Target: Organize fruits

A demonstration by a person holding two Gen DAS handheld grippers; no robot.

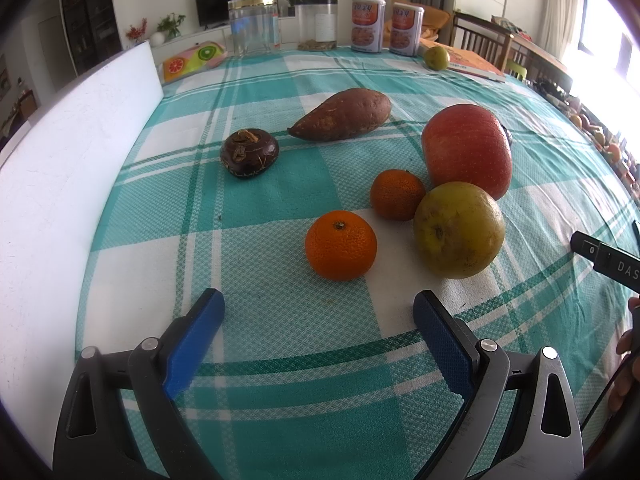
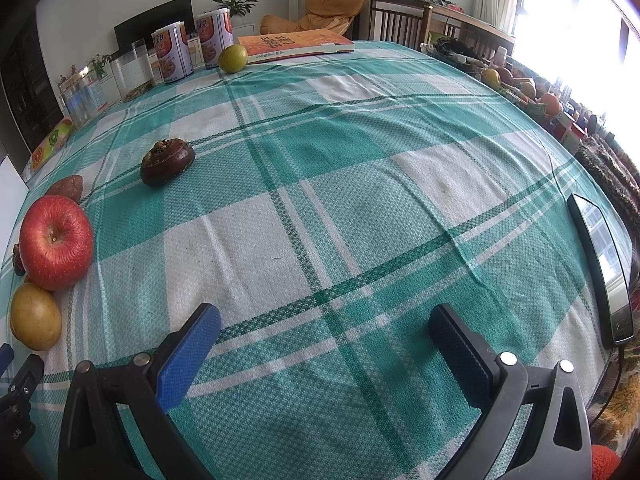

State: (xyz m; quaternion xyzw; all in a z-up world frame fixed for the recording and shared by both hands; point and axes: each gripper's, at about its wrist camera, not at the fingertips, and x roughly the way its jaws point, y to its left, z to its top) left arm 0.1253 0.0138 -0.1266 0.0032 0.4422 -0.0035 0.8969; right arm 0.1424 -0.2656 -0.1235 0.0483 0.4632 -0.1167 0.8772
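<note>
In the left wrist view, my left gripper [image 1: 319, 310] is open and empty above the cloth. Just ahead lies an orange mandarin [image 1: 341, 245]. Beyond it sit a smaller mandarin [image 1: 397, 194], a yellow-green pear [image 1: 458, 229] and a red apple [image 1: 467, 149], grouped together. A sweet potato [image 1: 344, 115] and a dark water chestnut [image 1: 249, 153] lie further back. My right gripper [image 2: 325, 326] is open and empty over bare cloth. The apple [image 2: 56, 242], pear [image 2: 35, 316] and a second water chestnut [image 2: 167, 161] show to its left.
A white board [image 1: 68, 168] stands along the left. Jars [image 1: 253, 26], two cans [image 1: 367, 25], a green fruit [image 1: 436, 58] and an orange book [image 2: 296, 44] line the far edge of the checked tablecloth [image 2: 360, 200]. A phone [image 2: 600, 264] lies at the right edge.
</note>
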